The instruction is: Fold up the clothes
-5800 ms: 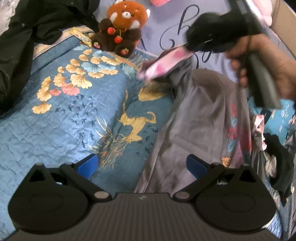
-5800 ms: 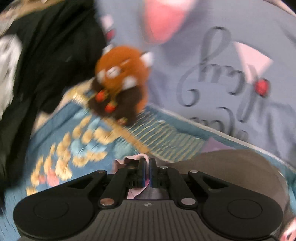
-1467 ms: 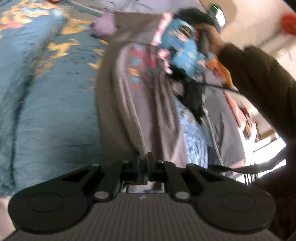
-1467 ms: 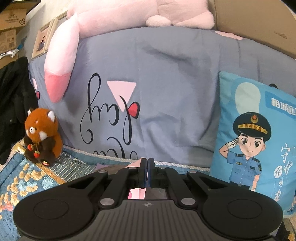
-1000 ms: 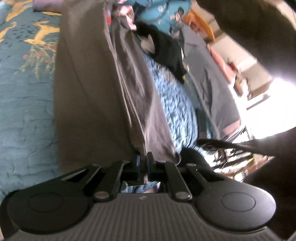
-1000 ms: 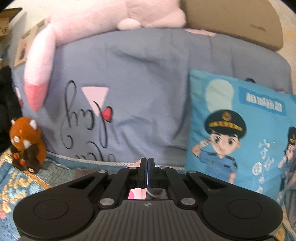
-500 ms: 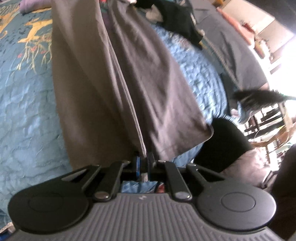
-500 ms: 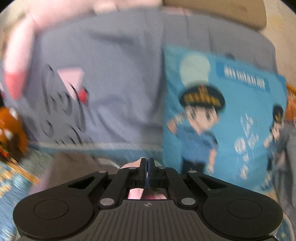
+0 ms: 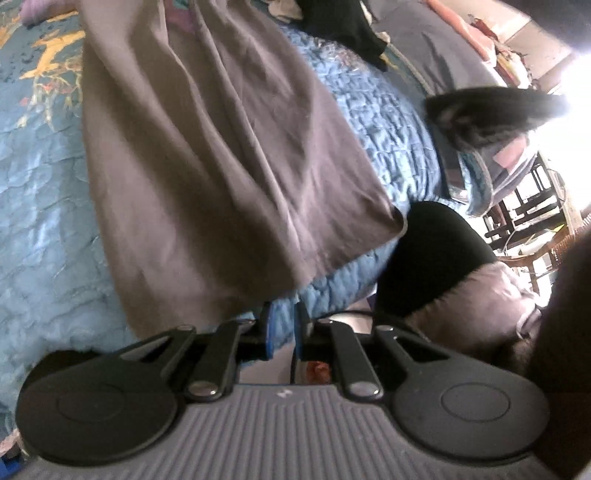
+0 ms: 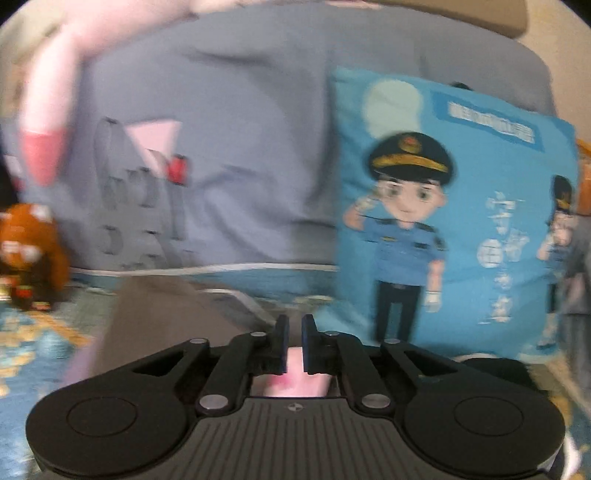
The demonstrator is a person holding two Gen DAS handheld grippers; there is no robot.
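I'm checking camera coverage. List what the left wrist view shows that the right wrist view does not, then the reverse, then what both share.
Only the left wrist view: the garment's bottom hem near the bed edge, a black garment beyond it, chairs in bright light, and the left gripper with jaws slightly apart, holding nothing.

Only the right wrist view: the cartoon officer pillow, grey pillow, pink plush, red panda toy, and the right gripper, jaws slightly apart.

Both: the brown-grey garment and the blue quilt.
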